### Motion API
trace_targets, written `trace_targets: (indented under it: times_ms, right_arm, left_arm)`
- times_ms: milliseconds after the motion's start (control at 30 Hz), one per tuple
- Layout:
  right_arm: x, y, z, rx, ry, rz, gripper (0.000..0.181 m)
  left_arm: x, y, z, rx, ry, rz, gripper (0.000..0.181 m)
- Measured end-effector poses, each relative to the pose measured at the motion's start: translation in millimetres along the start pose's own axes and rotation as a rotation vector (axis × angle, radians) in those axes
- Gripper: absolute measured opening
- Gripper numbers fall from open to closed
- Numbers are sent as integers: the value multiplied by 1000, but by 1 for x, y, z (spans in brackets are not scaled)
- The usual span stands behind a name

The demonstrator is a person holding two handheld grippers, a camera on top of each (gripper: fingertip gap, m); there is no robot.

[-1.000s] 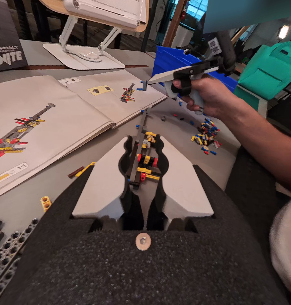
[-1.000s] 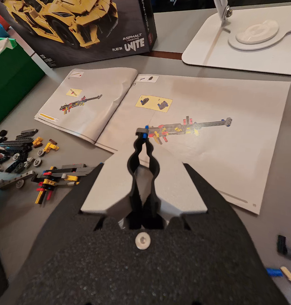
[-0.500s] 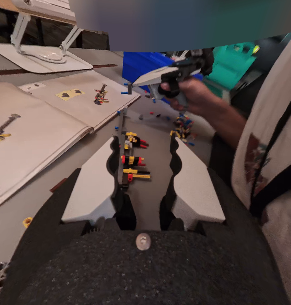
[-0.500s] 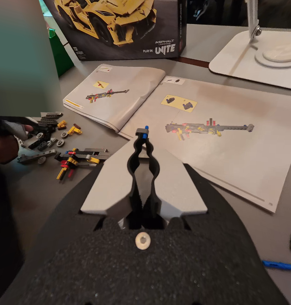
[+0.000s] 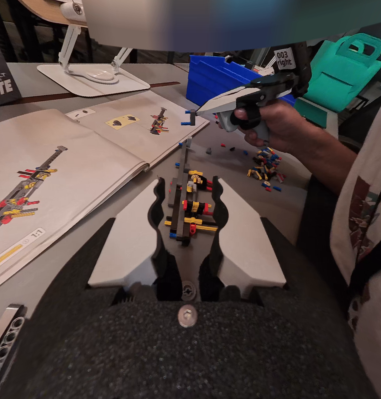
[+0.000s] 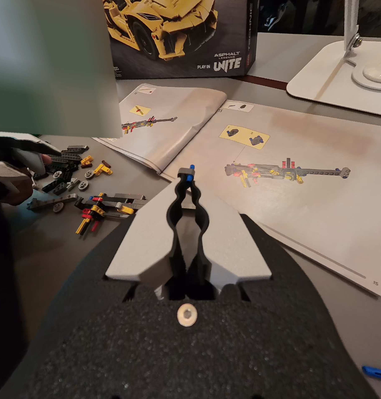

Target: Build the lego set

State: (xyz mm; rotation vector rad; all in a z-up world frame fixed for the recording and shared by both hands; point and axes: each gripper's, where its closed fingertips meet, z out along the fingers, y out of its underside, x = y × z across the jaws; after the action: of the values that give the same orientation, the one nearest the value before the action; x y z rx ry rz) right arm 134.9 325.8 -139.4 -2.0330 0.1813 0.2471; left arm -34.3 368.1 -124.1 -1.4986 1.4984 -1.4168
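While the right hand-held gripper (image 6: 186,176) pinches a small grey connector with blue pins (image 6: 188,172) at the very tips of its fingers, just above centre of the right wrist view, the hold looks thin: only the piece's edge sits between the pads, so a knock or a slackened squeeze could let it twist or drop onto the instruction booklet (image 6: 293,205) below.

The left hand-held gripper (image 5: 188,185) is spread open at the centre of the left wrist view, its fingers flanking the long grey beam assembly (image 5: 183,200) that lies on the table (image 5: 250,216) without clearly touching it. Nothing steadies the assembly, so pressing the connector onto its far end would likely slide or pivot it, and the pins could miss their holes. If the left fingers close across the red and yellow cross pieces sticking out sideways, they might push those out of place.

The loose pile of small pins (image 5: 266,168), right of centre in the left wrist view, lies near the right hand (image 5: 278,125); a sweeping wrist could scatter it.
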Motion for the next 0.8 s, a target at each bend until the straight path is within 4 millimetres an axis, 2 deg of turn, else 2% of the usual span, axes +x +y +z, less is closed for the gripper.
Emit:
trace_targets:
  times_ms: [567,800]
  right_arm:
    - [0,8,7,-31,-2,-29,3]
    - [0,9,7,-31,-7,-30,3]
  left_arm:
    - [-6,6,2,-24,-37,34,37]
    - [-9,2,1,-3,-38,19,36]
